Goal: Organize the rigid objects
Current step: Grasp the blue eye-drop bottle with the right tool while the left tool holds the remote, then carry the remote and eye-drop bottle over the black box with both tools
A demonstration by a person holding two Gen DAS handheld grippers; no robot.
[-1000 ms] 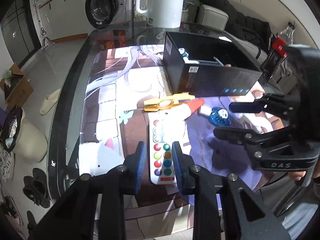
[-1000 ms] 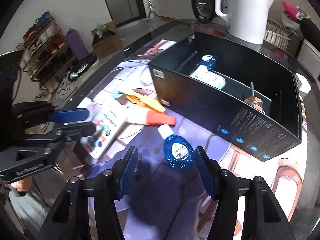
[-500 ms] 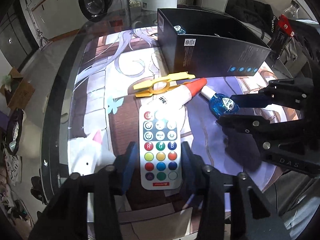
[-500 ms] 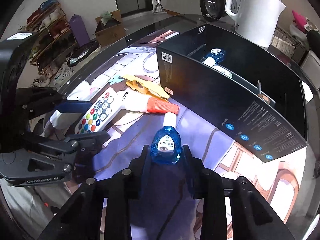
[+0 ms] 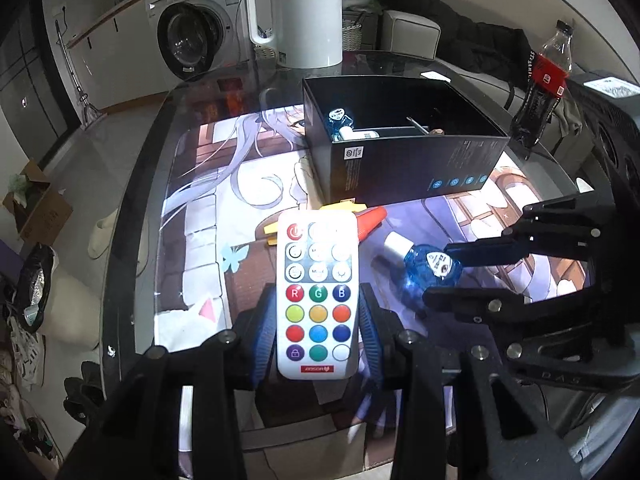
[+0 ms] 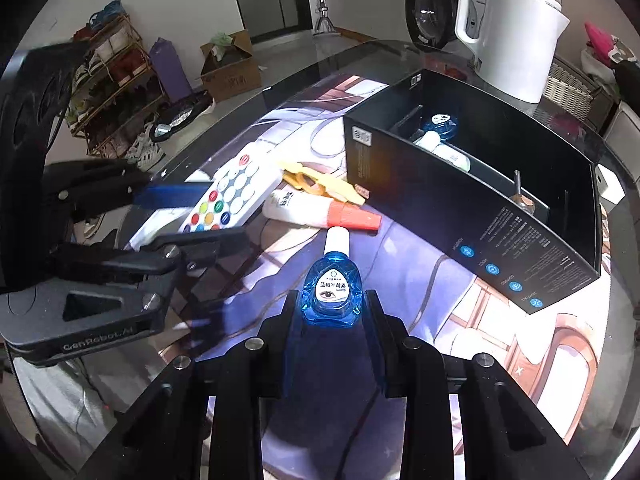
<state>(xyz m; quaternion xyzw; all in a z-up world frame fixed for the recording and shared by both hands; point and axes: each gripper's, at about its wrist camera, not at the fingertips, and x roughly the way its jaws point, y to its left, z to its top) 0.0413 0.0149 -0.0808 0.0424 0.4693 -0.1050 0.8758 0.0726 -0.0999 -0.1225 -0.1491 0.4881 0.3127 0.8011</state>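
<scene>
My left gripper [image 5: 318, 328] is shut on a white remote [image 5: 317, 292] with coloured buttons and holds it lifted above the mat; the remote also shows in the right wrist view [image 6: 224, 200]. My right gripper [image 6: 332, 312] is shut on a blue eye-drop bottle [image 6: 333, 290] with a white cap, raised off the mat; the bottle also shows in the left wrist view [image 5: 430, 266]. A black open box [image 5: 400, 140] stands behind and holds another blue bottle [image 6: 440, 124] and a white item. A white tube with an orange cap [image 6: 320, 214] and a yellow tool [image 6: 320, 184] lie on the mat.
A white kettle [image 5: 304, 16] stands behind the box on the glass table [image 5: 132, 200]. A cola bottle [image 5: 544, 84] stands at the right edge. A printed mat [image 5: 224, 216] covers the table's middle. A washing machine and floor clutter lie beyond.
Both grippers closed on their objects and lifted them: the left took the remote, the right took the blue bottle. Both now sit higher above the mat.
</scene>
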